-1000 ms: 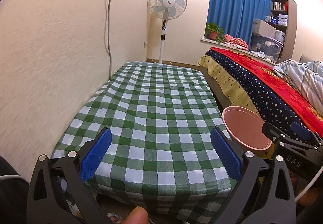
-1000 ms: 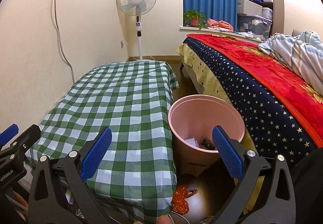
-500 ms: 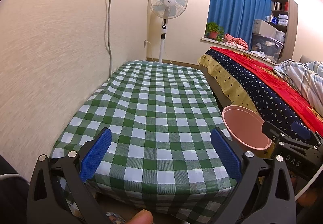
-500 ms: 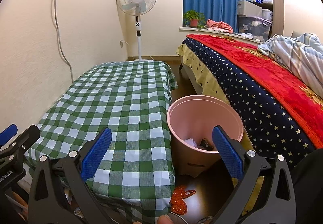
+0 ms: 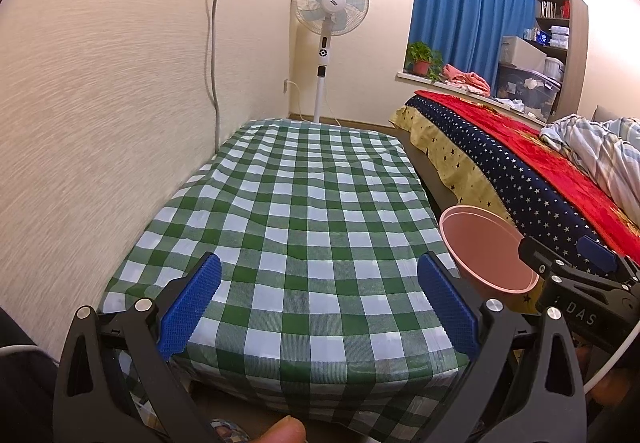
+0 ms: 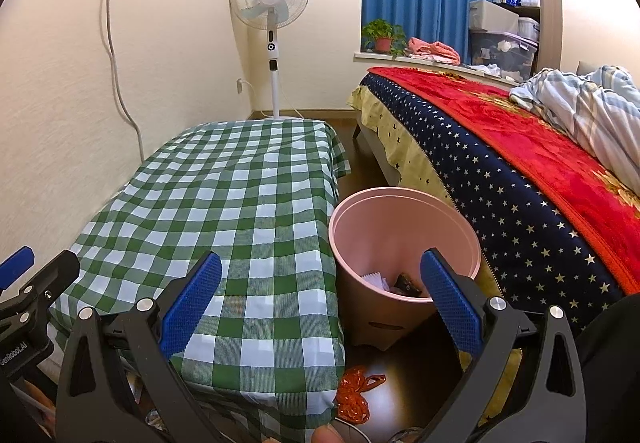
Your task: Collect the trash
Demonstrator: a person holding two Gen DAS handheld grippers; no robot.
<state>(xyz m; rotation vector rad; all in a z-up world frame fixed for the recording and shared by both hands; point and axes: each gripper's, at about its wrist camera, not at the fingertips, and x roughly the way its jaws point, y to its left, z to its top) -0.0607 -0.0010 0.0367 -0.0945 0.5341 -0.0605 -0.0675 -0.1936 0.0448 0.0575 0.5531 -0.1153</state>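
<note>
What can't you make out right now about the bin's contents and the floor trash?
- Pink bin: in the right wrist view, the right hand-held gripper finger covers part of its contents; scraps too small to identify. In the left wrist view only the rim shows.
- Orange bag on the floor: partly behind the checkered tablecloth.
- Items at the bottom edge: cut off.

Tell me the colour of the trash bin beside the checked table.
Pink trash bin, seen best from the right wrist.

Both wrist views face forward, sharing table [image 5: 304, 211] and bin [image 6: 404, 227].
</note>
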